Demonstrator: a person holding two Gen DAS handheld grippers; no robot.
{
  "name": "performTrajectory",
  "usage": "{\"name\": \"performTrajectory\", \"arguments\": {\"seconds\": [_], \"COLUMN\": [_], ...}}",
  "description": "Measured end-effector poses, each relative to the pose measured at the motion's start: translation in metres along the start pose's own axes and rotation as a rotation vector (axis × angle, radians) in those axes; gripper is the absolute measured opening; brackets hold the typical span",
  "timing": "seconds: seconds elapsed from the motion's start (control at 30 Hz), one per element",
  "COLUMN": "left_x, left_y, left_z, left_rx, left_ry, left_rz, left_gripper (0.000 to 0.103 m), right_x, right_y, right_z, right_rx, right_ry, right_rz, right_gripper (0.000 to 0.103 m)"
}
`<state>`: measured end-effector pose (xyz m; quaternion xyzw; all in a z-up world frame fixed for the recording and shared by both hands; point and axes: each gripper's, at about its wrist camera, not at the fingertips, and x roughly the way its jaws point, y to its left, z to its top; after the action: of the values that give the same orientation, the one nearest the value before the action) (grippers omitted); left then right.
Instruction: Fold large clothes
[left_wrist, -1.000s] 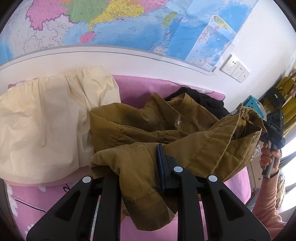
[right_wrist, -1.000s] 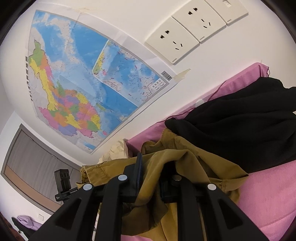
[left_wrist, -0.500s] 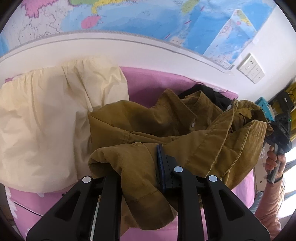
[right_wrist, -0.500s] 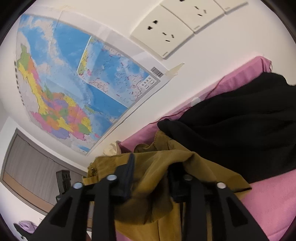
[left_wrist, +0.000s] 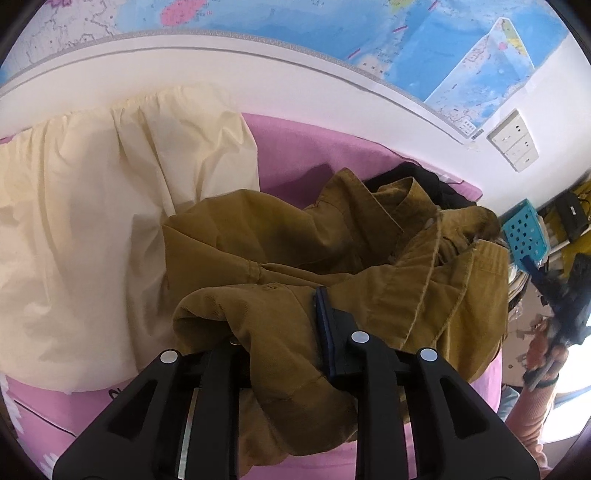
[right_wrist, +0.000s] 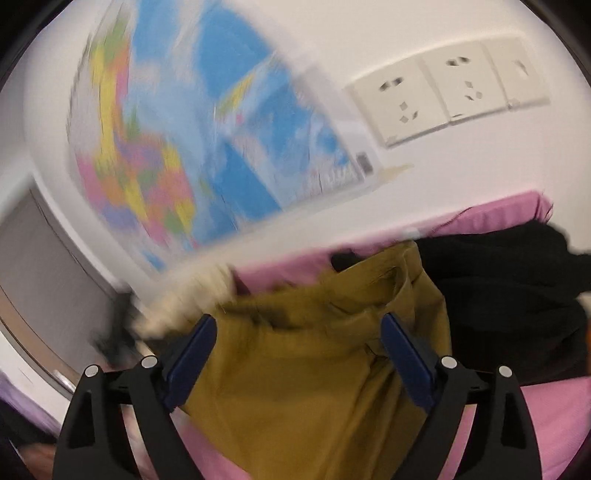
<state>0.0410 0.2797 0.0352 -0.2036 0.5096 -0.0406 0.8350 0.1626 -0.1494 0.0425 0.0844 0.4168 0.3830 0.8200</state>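
A mustard-brown garment (left_wrist: 332, 258) was seen lying crumpled on a pink bed sheet (left_wrist: 295, 155), just beside a cream garment (left_wrist: 92, 221) that was spread to its left against the white wall. A fold of the brown cloth was clenched in the left gripper (left_wrist: 280, 325), the fabric being bunched between its two fingers and draped over the nearer one, with the blue pad of the other pressed against it. In the right wrist view, which was blurred, the right gripper (right_wrist: 299, 343) was shown released, its blue-padded fingers (right_wrist: 192, 350) spread wide apart with the same brown garment (right_wrist: 314, 369) lying between and beneath them; whether the cloth was touched by the pads could not be told. A black garment (right_wrist: 517, 295) was lying against the brown one on its far right side, on the sheet. A coloured wall map (right_wrist: 184, 147) and a row of wall sockets (right_wrist: 454, 88) were visible on the wall above the bed. At the right edge of the left wrist view the right gripper (left_wrist: 561, 295) was seen held in a hand (left_wrist: 543, 347), near a blue perforated basket (left_wrist: 524, 232).
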Motion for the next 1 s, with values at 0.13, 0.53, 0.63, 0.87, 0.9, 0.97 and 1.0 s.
{"name": "performTrajectory", "arguments": {"seconds": [0.13, 0.53, 0.63, 0.87, 0.9, 0.97, 1.0], "left_x": [0.004, -0.030, -0.056, -0.095, -0.090, -0.068, -0.058], "left_y": [0.003, 0.001, -0.002, -0.023, -0.028, -0.048, -0.056], "left_z": [0.003, -0.020, -0.032, -0.054, -0.055, -0.056, -0.056], "left_rx": [-0.023, -0.072, -0.050, 0.104, 0.127, 0.219, 0.256], "left_ry": [0.011, -0.093, -0.201, -0.337, -0.330, -0.296, -0.277], "left_rz": [-0.013, -0.168, -0.193, -0.152, -0.118, -0.027, 0.010], "left_gripper": [0.021, 0.053, 0.085, 0.093, 0.092, 0.089, 0.083], "right_x": [0.038, 0.048, 0.035, 0.032, 0.034, 0.042, 0.046], "right_y": [0.018, 0.026, 0.025, 0.017, 0.017, 0.016, 0.016], "right_z": [-0.023, -0.035, -0.028, -0.004, -0.002, 0.005, 0.011], "right_rx": [-0.135, -0.235, -0.204, -0.122, -0.118, -0.113, -0.117], "right_ry": [0.122, 0.069, 0.009, -0.070, -0.070, -0.065, -0.069], "right_rz": [-0.100, -0.214, -0.213, -0.191, -0.192, -0.203, -0.216], "right_gripper": [0.088, 0.003, 0.003, 0.003, 0.003, 0.003, 0.003]}}
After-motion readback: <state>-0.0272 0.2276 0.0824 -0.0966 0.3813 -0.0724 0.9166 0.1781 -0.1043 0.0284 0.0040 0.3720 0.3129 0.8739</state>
